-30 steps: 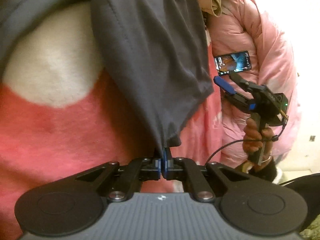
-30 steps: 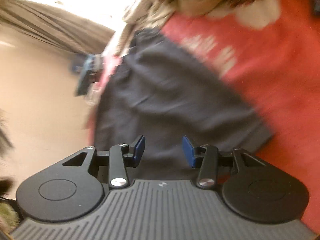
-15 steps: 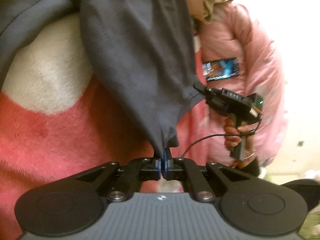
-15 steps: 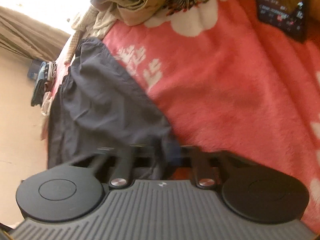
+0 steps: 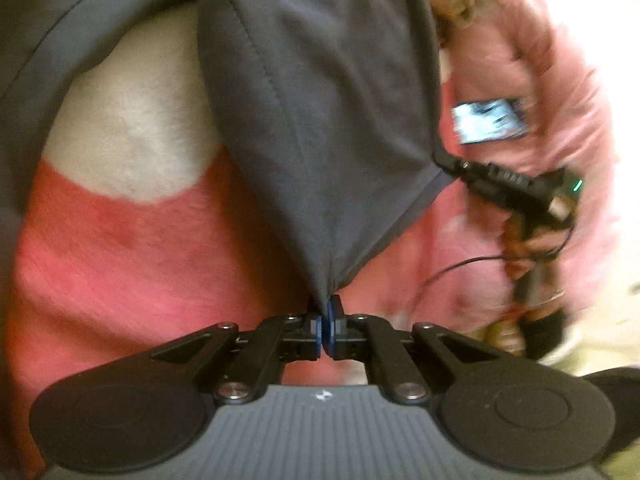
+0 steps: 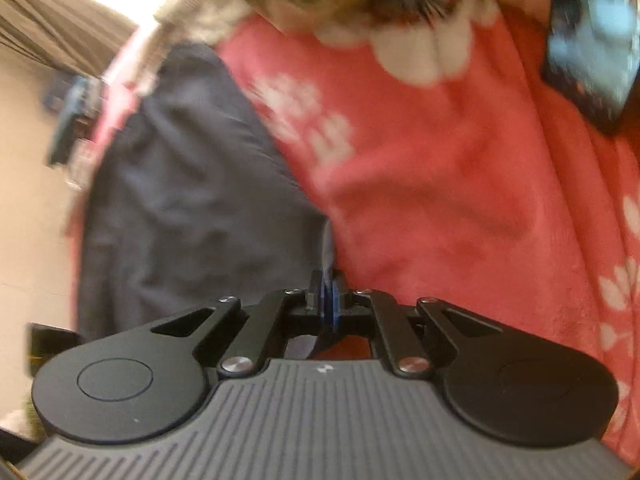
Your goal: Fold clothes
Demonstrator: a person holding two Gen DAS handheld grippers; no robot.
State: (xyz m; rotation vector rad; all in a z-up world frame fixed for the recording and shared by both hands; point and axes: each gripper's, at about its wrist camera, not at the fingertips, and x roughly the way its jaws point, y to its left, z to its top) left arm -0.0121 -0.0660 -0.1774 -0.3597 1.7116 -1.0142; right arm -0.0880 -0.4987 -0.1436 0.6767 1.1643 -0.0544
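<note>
One dark garment (image 5: 320, 120) between two clamped grippers, left gripper (image 5: 325, 320) and right gripper (image 6: 329, 292).

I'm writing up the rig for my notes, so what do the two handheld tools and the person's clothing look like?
Each tool, left and right, has black linkage arms with silver pivot screws, blue finger pads, two round black discs and a ribbed grey body bearing a small white mark. Seen from the left one, the right has a green light and a thin black cable. The person wears a puffy pink jacket.
</note>
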